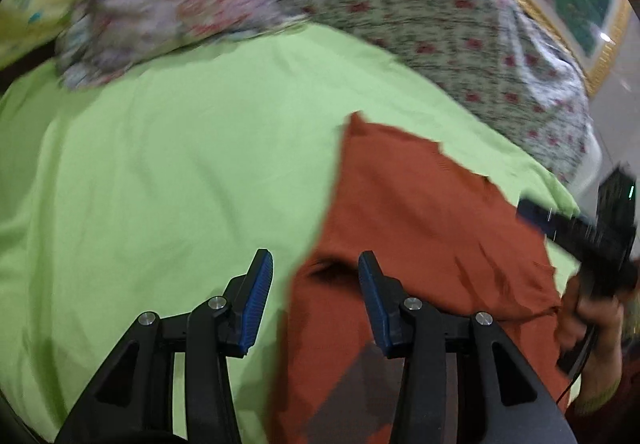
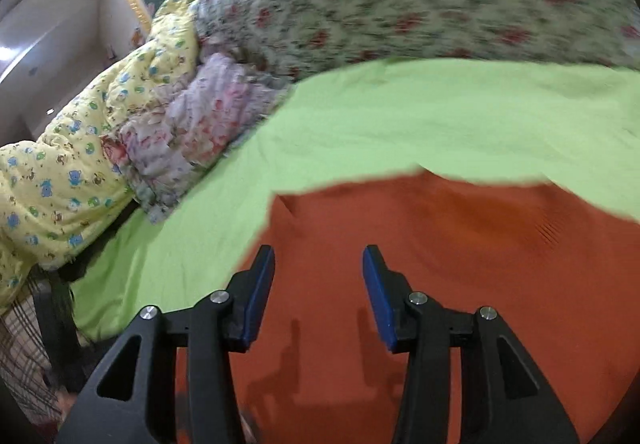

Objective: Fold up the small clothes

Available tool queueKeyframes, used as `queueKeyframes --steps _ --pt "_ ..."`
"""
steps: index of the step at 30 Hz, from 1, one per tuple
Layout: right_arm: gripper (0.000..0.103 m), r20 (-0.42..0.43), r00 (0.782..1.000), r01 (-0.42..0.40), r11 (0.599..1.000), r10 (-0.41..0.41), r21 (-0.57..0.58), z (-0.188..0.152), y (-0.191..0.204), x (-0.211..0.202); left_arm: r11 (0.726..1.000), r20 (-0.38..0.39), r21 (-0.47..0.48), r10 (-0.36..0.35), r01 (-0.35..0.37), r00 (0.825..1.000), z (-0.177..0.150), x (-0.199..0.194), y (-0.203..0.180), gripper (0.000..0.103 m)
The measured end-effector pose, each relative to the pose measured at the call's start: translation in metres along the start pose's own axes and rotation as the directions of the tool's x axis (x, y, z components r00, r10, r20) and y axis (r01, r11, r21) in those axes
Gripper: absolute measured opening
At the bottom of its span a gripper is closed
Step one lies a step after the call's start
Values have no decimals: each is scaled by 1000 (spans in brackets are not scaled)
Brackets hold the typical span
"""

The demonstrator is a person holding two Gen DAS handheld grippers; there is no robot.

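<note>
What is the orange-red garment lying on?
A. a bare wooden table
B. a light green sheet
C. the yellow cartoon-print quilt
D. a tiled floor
B: the orange-red garment lies spread on the light green sheet, with green showing around its edges in both wrist views.

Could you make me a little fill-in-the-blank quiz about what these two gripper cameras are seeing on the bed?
1. The garment lying on the bed is ____ in colour.
2. It rests on a plain ____ sheet.
3. The left gripper and the right gripper both have their fingers ____, gripping nothing.
4. The pads on the fingers are ____.

Missing words: orange; green; open; blue
</note>
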State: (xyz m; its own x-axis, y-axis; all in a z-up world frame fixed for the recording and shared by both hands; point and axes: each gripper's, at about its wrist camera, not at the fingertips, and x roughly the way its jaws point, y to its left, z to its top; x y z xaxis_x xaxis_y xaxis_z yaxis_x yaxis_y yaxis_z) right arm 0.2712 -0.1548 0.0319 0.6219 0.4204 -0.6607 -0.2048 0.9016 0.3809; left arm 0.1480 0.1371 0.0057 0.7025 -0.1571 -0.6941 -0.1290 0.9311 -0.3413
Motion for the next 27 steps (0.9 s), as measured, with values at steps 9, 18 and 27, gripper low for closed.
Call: queueKeyframes --steps 9,18,27 --pt "55 -37 959 282 929 -281 238 -82 -104 -88 983 -136 181 -10 35 991 2 65 -56 48" --pt "56 5 908 386 843 -419 375 -94 -144 -150 986 -162 168 20 8 987 -3 39 -37 55" --pt "60 65 946 279 897 -318 343 -141 -104 -201 993 -220 117 22 4 975 -69 -32 6 63"
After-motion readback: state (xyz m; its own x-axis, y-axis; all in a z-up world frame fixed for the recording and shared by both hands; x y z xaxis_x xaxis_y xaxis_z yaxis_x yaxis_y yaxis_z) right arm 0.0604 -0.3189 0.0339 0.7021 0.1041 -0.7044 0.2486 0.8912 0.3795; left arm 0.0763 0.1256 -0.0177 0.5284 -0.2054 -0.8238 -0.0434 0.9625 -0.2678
